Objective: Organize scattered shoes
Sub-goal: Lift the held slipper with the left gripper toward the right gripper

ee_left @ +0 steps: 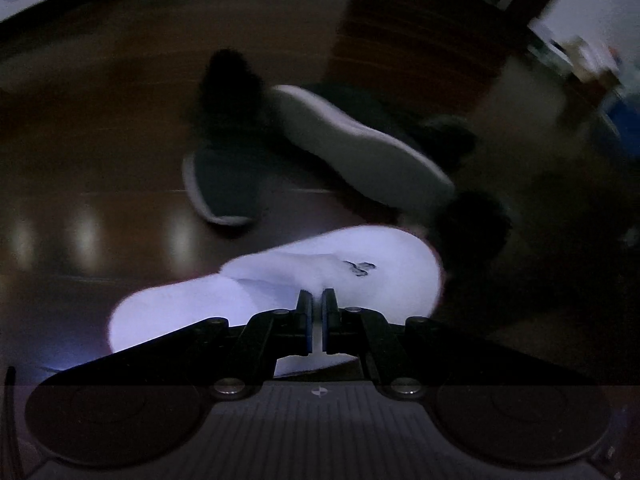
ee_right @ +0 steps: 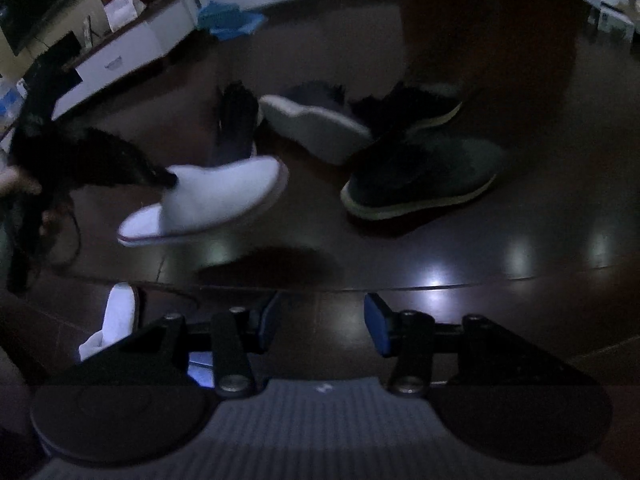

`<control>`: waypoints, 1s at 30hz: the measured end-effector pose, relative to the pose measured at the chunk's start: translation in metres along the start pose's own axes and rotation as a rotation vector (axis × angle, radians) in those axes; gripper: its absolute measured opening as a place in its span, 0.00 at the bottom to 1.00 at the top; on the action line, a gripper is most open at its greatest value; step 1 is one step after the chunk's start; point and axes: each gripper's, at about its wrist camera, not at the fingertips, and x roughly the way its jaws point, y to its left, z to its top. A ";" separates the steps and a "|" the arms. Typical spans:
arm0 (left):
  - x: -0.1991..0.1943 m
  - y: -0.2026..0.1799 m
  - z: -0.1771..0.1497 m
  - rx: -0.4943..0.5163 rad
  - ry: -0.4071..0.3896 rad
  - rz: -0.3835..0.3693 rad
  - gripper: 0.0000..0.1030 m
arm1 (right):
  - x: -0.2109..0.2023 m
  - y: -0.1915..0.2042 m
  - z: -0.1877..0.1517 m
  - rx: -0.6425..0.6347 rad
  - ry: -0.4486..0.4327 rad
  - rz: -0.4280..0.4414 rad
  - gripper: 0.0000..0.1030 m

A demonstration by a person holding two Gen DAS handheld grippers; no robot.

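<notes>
Left wrist view: the left claw [ee_left: 317,304] is closed to a narrow slit on the upper of a white slipper [ee_left: 280,280], carried clear of the dark floor [ee_left: 100,140]; dark shoes [ee_left: 224,176] lie scattered at 12 o'clock, so the pinch should be held firm. Right wrist view: the right claw [ee_right: 322,322] stands wide open and empty, a second white slipper [ee_right: 120,312] at 9 o'clock, apparently the mate. Advise setting the carried slipper down level beside it before letting go.
</notes>
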 end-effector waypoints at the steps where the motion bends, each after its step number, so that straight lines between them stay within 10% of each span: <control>1: -0.002 -0.018 -0.008 0.027 0.007 -0.023 0.05 | -0.015 -0.007 -0.008 0.012 -0.017 -0.005 0.48; 19: 0.015 -0.252 -0.176 0.453 0.164 -0.209 0.05 | -0.139 -0.101 -0.221 0.367 -0.079 -0.215 0.48; 30: 0.030 -0.340 -0.275 0.724 0.241 -0.266 0.05 | -0.175 -0.127 -0.286 0.439 -0.079 -0.339 0.48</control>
